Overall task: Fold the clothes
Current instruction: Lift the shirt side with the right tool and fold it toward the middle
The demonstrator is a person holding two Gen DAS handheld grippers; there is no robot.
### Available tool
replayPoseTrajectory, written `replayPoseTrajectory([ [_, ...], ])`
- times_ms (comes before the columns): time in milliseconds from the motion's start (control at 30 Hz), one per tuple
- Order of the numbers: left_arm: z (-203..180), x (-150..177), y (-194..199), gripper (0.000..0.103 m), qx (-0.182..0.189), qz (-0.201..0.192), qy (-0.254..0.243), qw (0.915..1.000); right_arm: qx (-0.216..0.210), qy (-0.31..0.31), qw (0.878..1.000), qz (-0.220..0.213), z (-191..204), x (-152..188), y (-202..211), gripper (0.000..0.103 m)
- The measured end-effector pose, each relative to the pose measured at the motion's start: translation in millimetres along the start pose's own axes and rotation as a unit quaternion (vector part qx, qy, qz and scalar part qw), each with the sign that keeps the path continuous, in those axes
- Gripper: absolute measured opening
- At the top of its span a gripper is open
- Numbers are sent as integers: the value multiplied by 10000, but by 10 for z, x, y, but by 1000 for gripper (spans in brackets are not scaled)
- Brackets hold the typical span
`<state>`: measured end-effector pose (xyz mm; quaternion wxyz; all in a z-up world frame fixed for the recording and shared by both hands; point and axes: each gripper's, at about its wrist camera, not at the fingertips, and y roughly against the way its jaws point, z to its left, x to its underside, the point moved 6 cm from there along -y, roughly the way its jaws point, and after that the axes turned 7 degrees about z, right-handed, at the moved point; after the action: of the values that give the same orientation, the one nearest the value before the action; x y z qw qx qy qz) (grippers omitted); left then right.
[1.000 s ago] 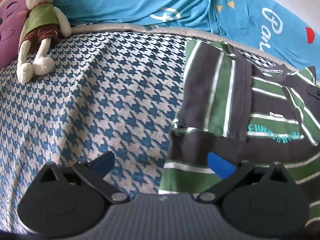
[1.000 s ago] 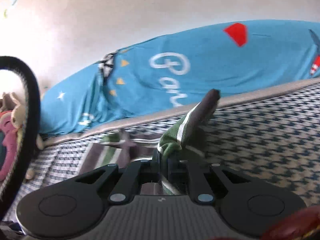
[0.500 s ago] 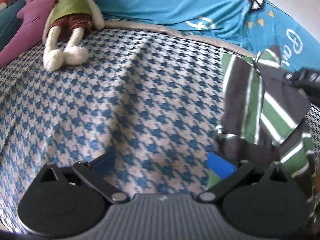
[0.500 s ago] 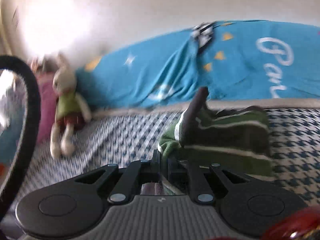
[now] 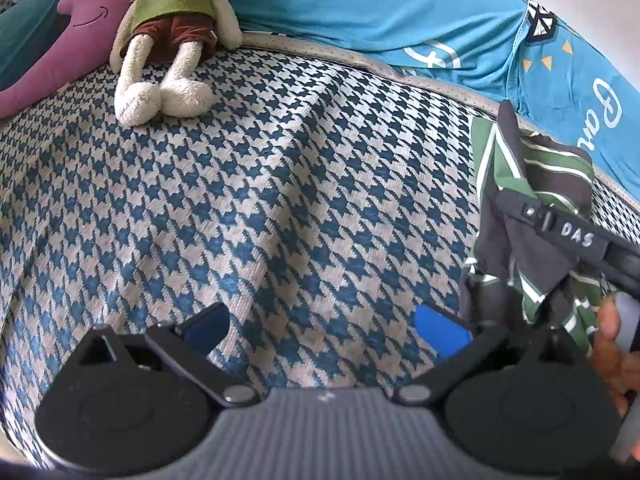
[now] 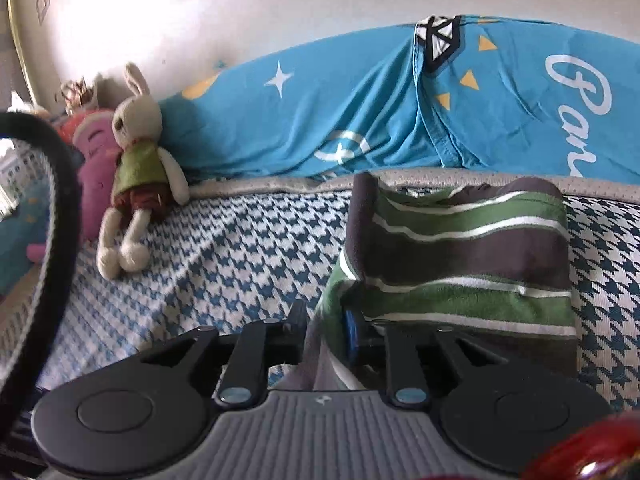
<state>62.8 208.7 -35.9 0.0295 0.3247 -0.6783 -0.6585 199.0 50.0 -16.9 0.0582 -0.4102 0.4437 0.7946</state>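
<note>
A striped shirt (image 6: 460,248) in green, dark grey and white lies bunched on the houndstooth bed cover (image 5: 280,200). My right gripper (image 6: 326,328) is shut on a fold of it, and cloth fills the gap between the fingers. In the left wrist view the same shirt (image 5: 520,184) hangs at the right edge from the right gripper's black finger (image 5: 560,228). A person's hand (image 5: 612,340) shows below it. My left gripper (image 5: 324,328) is open over bare bed cover just left of the shirt, with nothing between its blue pads.
A plush rabbit (image 5: 172,36) and a purple plush (image 5: 60,48) lie at the bed's far left. Blue printed bedding (image 5: 400,8) runs along the wall behind. A dark curved strap (image 6: 60,200) crosses the left of the right wrist view.
The right gripper has carried the held shirt edge up and leftward, bunching the shirt. The left gripper, still open, now hovers over bare cover instead of the shirt's hem.
</note>
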Motion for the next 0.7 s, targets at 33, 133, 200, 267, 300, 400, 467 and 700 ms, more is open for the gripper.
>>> replayPoseTrajectory([
  [33,-14,1,0,103,-3,-1,-10,10000,-98,-89,9999,-40,-14,-19,34,22],
  [133,-54,6,-2,103,-13,-4,-41,10000,-228,-238,9993,-151,-46,-77,92,22],
  [200,-79,17,-3,103,-6,4,-61,10000,-191,-289,9992,-181,-73,-94,85,22],
  [267,-95,28,-8,103,2,21,-77,10000,-120,-324,9992,-179,-112,-109,51,22],
  [300,-101,33,-11,103,6,31,-85,10000,-77,-329,9993,-182,-132,-123,32,22],
  [400,-104,46,-16,103,11,55,-89,9999,-5,-348,9992,-221,-191,-180,-21,22],
  [467,-100,45,-16,103,27,60,-72,10000,-10,-366,9991,-224,-215,-218,-55,22],
  [700,-107,64,-14,103,70,93,-143,9998,-35,-328,9994,-110,-228,-306,-190,22],
])
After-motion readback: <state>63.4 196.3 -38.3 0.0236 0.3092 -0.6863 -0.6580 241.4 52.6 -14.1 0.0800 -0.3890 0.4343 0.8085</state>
